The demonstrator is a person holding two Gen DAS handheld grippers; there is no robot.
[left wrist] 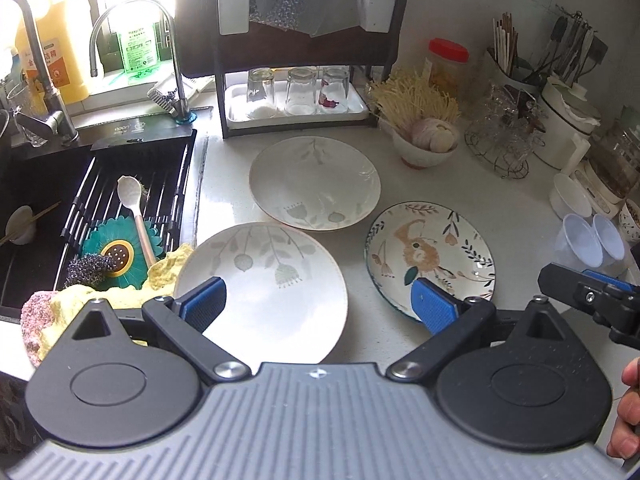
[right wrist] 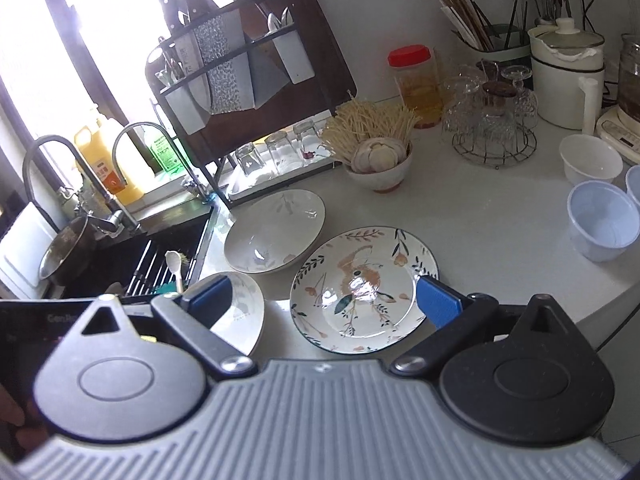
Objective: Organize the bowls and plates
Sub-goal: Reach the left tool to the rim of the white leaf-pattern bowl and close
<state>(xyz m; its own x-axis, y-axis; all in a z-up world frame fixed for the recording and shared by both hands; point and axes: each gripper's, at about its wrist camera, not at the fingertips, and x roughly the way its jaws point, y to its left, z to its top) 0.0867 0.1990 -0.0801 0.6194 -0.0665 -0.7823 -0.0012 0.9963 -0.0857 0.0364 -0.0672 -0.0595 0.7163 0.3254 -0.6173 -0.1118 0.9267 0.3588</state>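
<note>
Three plates lie on the white counter [left wrist: 520, 208]. Two are white with a grey leaf pattern, one near [left wrist: 264, 288] and one farther back [left wrist: 316, 184]. The third is a floral plate with a rabbit [left wrist: 432, 256]. My left gripper [left wrist: 319, 304] is open above the near white plate, its right pad over the floral plate's near rim. My right gripper [right wrist: 324, 302] is open above the floral plate [right wrist: 360, 292]; one of its fingers [left wrist: 560, 280] shows at the right edge of the left wrist view. Nothing is held. The white plates [right wrist: 244, 308] [right wrist: 276, 232] lie to its left.
A black sink [left wrist: 40, 240] with a drain rack, a spoon and sponges lies at the left. A dark dish rack with upturned glasses [left wrist: 296, 92] stands behind the plates. A bowl of mushrooms [left wrist: 424, 140], a wire glass holder [left wrist: 500, 136] and plastic cups [left wrist: 588, 240] fill the right.
</note>
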